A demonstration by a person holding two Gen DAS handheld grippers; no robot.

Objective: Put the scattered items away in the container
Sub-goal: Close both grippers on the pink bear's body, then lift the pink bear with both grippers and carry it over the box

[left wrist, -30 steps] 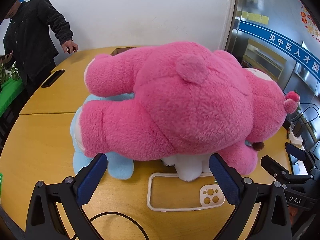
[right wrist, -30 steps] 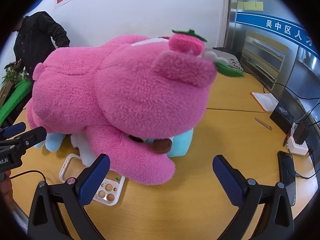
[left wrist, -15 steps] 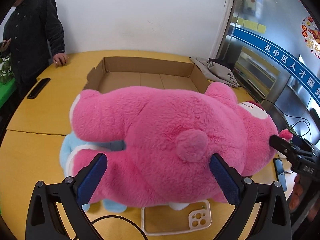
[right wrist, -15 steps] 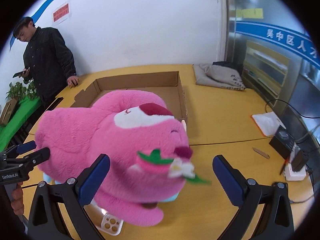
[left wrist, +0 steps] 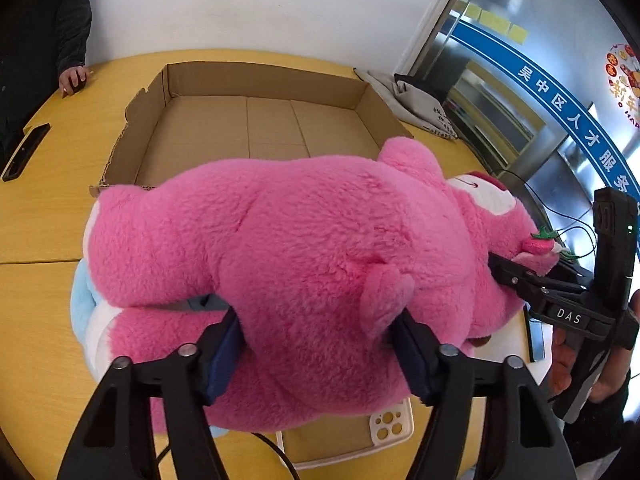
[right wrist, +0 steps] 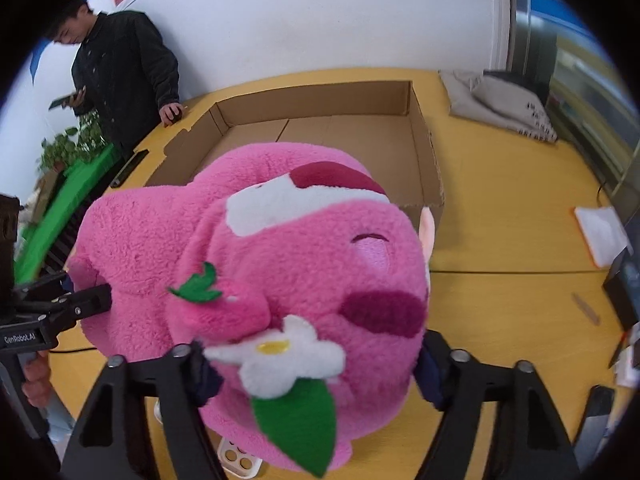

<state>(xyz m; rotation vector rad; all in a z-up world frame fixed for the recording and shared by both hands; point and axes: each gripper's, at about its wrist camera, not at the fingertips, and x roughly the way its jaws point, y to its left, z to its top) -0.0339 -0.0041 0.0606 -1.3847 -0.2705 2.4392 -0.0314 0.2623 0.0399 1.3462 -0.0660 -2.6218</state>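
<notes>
A big pink plush bear (left wrist: 304, 248) lies across the yellow table, in front of an open cardboard box (left wrist: 264, 80). My left gripper (left wrist: 318, 354) is closing on the bear's body, and its blue pads sink into the fur by the small tail. In the right wrist view my right gripper (right wrist: 316, 376) is closing on the bear's head (right wrist: 280, 264), with its pads pressed in on both sides. A light blue plush (left wrist: 80, 300) lies under the bear. A white phone case (left wrist: 392, 424) lies on the table beneath it.
A person in a dark jacket (right wrist: 120, 64) stands at the far left with a hand on the table (left wrist: 72, 78). A black phone (left wrist: 26, 150) lies at the left edge. A grey bag (left wrist: 416, 104) sits right of the box. A white pad (right wrist: 600, 232) and cables are at the right.
Both grippers' jaws have narrowed from wide open onto the bear. Both views have moved forward over the bear, and the box behind it now shows.
</notes>
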